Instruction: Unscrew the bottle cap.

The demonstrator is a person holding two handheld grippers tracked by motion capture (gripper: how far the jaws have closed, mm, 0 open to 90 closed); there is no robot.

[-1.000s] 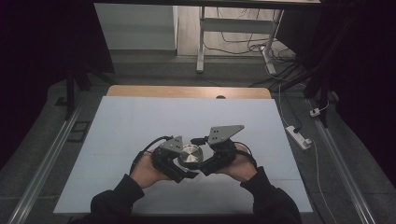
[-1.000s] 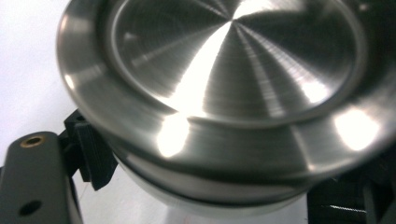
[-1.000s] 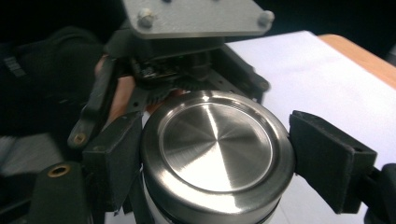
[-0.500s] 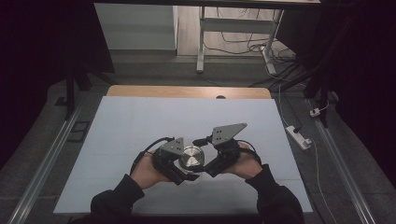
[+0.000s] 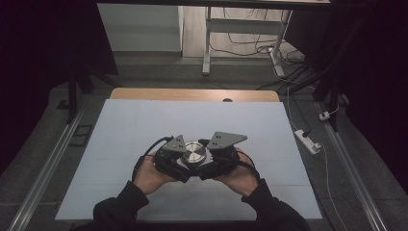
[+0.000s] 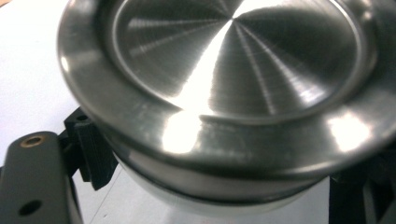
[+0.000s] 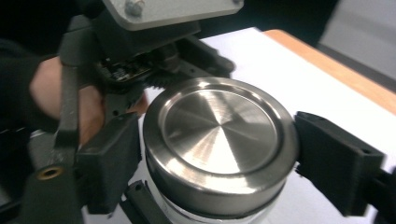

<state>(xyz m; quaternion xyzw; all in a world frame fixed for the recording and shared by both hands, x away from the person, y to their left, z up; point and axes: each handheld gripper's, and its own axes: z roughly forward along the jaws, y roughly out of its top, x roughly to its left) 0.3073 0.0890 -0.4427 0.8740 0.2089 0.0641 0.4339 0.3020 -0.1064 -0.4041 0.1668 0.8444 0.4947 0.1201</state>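
A jar with a brushed steel lid (image 5: 195,155) is held just above the white table sheet (image 5: 144,125), between both hands. My left gripper (image 5: 184,167) is shut on the pale jar body (image 6: 210,205) under the lid (image 6: 233,70); one of its fingers (image 6: 93,154) shows at the lower left. My right gripper (image 5: 208,166) comes in from the right. Its jaws have just been closing with the lid (image 7: 219,130) between them, and both pads (image 7: 109,158) touch the lid's rim. In the right gripper view, the left gripper's body (image 7: 140,46) sits behind the jar.
The sheet covers a table with a wooden far edge (image 5: 192,94). A white power strip (image 5: 308,140) with its cable lies on the floor at the right. A metal desk frame (image 5: 207,43) stands beyond the table. Dark rails run along both sides.
My right gripper has shifted a little to the left around the lid, its grey plate now closer to the left one. The left hand and the jar have stayed in place.
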